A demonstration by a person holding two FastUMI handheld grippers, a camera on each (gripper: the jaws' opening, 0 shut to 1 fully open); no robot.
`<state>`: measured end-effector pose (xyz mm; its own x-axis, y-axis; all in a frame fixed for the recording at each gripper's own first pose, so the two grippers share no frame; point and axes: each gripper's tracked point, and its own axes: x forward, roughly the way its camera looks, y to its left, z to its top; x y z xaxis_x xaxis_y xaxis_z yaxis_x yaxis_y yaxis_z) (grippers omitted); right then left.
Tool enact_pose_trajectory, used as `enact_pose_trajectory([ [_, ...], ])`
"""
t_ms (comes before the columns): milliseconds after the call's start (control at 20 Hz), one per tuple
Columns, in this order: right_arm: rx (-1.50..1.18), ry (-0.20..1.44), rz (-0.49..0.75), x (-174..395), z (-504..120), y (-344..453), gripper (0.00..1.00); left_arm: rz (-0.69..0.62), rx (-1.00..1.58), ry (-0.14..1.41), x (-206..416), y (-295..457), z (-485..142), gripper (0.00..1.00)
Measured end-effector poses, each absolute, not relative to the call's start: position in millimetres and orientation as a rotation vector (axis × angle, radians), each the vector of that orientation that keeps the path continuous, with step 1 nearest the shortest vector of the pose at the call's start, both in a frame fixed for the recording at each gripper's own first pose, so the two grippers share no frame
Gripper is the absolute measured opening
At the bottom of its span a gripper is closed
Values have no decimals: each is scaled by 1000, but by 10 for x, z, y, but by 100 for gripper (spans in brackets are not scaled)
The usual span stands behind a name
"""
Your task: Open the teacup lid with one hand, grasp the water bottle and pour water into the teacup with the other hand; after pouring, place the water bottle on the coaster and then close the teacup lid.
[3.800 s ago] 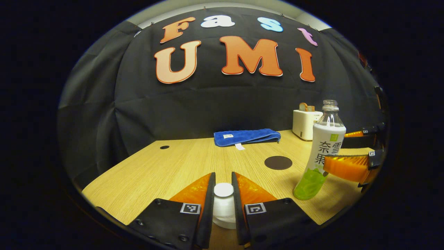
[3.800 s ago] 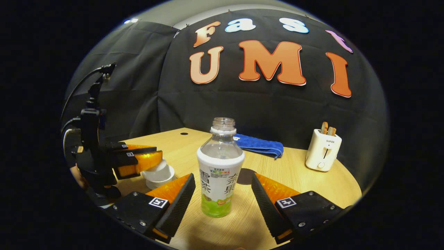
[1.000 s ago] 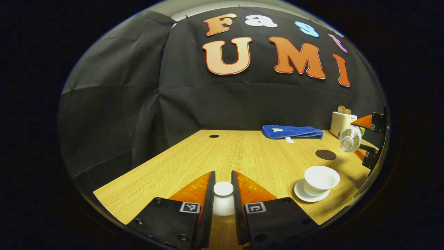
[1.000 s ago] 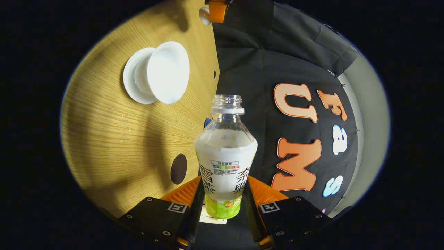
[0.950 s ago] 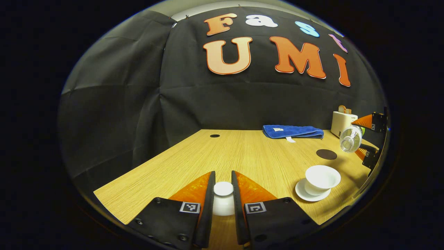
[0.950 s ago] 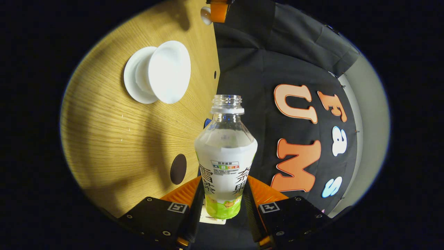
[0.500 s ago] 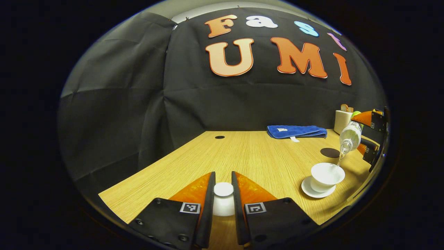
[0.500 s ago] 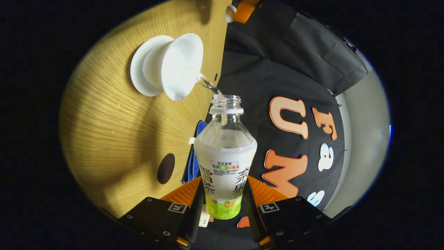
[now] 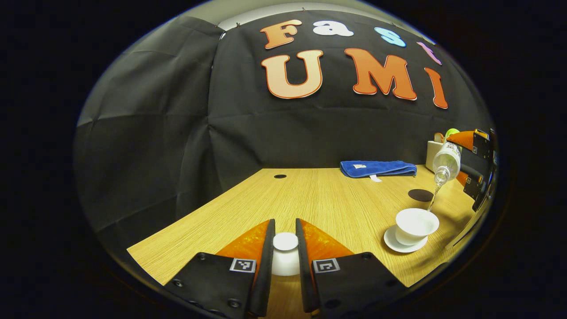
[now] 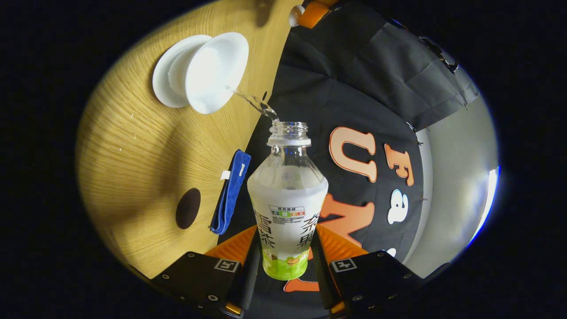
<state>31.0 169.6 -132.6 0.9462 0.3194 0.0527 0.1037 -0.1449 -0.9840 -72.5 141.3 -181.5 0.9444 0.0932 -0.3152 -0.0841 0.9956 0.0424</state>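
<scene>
Two grippers at work: one holds the lid, the other pours.
The left gripper [image 9: 285, 248] is clamped on the knob of the round white ceramic teacup lid [image 9: 285, 254], held over the pale wood-grain table [image 9: 319, 199]. The right gripper [image 10: 283, 259] grasps the clear plastic water bottle with its white-and-green label [image 10: 287, 208], tipped so a thin stream of water [image 10: 252, 103] falls into the open white porcelain teacup [image 10: 215, 71] on its saucer [image 10: 161, 84]; the dark round coaster [image 10: 188, 208] lies beside a folded blue towel [image 10: 230, 190].
</scene>
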Motion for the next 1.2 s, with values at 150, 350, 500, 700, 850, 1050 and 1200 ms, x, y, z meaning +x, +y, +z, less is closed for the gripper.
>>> enact_pose_trajectory([
  [150, -1735, -355, 179, 289, -1280, 1729, 60, 90, 31, 322, -717, 1414, -1809, 33],
  [350, -1762, -379, 182, 274, -1279, 1767, 60, 89, 29, 321, -719, 1425, -1808, 33],
  [500, -1781, -425, 185, 213, -1212, 1820, 60, 91, 27, 327, -733, 1438, -1837, 33],
  [700, -1801, -462, 171, 152, -1172, 1813, 60, 97, 32, 313, -739, 1471, -1781, 33],
  [850, -1839, -514, 154, 91, -1135, 1841, 60, 101, 35, 309, -749, 1509, -1752, 33],
  [1050, -1876, -559, 148, 16, -1115, 1828, 60, 105, 34, 299, -749, 1535, -1718, 33],
  [1200, -1890, -588, 155, 56, -1102, 1860, 60, 102, 33, 301, -744, 1518, -1706, 31],
])
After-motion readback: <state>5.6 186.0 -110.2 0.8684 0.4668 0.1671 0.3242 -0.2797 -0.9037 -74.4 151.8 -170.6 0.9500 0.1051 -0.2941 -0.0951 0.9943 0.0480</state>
